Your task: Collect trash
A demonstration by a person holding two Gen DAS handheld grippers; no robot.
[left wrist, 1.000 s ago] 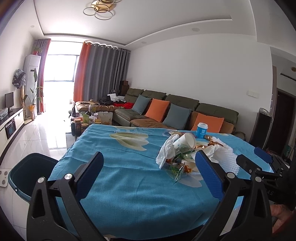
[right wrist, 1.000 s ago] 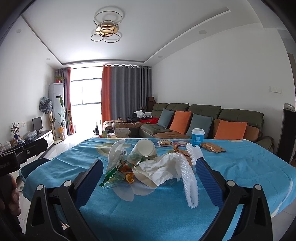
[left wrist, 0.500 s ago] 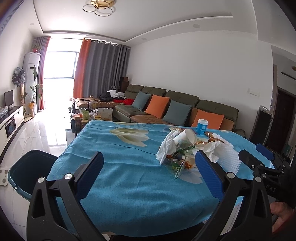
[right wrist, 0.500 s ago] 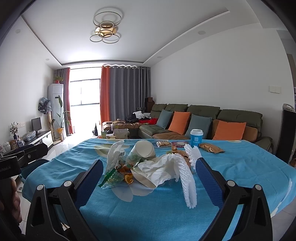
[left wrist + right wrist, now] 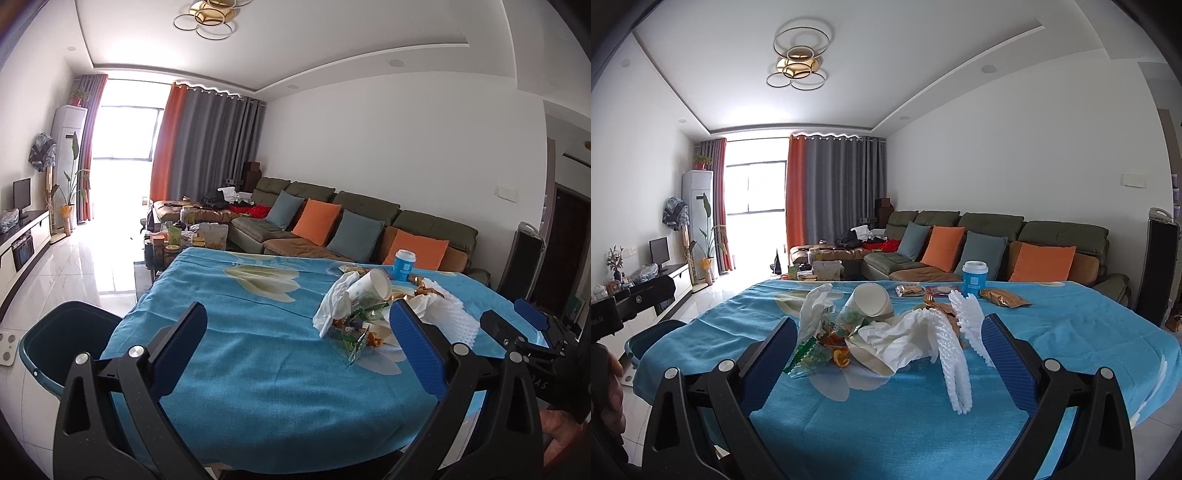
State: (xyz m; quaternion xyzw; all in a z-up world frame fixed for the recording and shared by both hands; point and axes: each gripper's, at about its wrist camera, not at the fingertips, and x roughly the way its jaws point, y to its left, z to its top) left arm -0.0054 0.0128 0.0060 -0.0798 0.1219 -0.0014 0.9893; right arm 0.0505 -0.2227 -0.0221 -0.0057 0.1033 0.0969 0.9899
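A heap of trash (image 5: 886, 332) lies on the blue-clothed table (image 5: 886, 424): a tipped white paper cup (image 5: 870, 301), crumpled tissue (image 5: 897, 339), white foam netting (image 5: 955, 365), green wrappers (image 5: 807, 354) and orange peel. In the left wrist view the same heap (image 5: 369, 314) lies right of centre. My right gripper (image 5: 889, 360) stands open just short of the heap, nothing between its fingers. The left gripper (image 5: 298, 350) is open too, over bare cloth left of the heap. A dark teal bin (image 5: 62, 347) stands on the floor at the table's left corner.
A blue lidded cup (image 5: 974, 277) and snack packets (image 5: 1003, 297) stand behind the heap. Beyond the table are a sofa (image 5: 979, 243) with cushions and a cluttered coffee table (image 5: 177, 236). A dark tall unit (image 5: 1158, 269) stands at the right. White tiled floor (image 5: 74, 273) stretches left.
Both views have tilted up a little and shifted slightly, so the table sits lower in frame. Both grippers stay open; the trash has not moved.
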